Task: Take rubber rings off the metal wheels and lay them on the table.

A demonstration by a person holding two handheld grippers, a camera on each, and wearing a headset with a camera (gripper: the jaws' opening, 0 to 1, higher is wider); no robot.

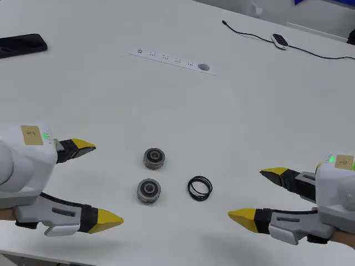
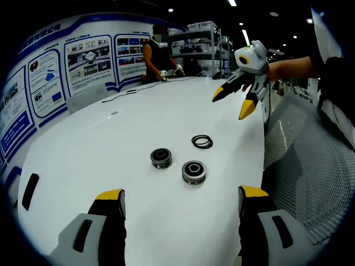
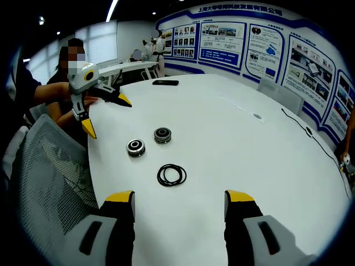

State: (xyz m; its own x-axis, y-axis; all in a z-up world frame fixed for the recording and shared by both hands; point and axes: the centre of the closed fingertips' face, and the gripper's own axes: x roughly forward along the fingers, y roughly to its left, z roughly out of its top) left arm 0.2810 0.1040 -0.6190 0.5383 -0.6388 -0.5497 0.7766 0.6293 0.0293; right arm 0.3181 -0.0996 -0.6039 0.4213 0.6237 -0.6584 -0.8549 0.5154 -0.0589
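Black phone [image 1: 22,44], power strip [image 1: 172,60], perhaps a remote [image 1: 280,40] lie apart; left gripper [image 1: 108,184], right gripper [image 1: 245,193] released.

in the head view the white table [image 1: 249,111] is lit evenly and brightly from above, with a faint cool cast. only soft, pale shadows are cast beside the metal wheels [image 1: 154,158] and beneath the right gripper [image 1: 245,193]. the picture is rendered sharp from near edge to far edge. in both gripper views strong fisheye bending is seen: the table edge is curved and the wall posters [image 3: 260,41] are warped toward the rim. ceiling light strips [image 2: 245,36] are blown out against a dark ceiling, and the background is left dimmer than the bright tabletop.
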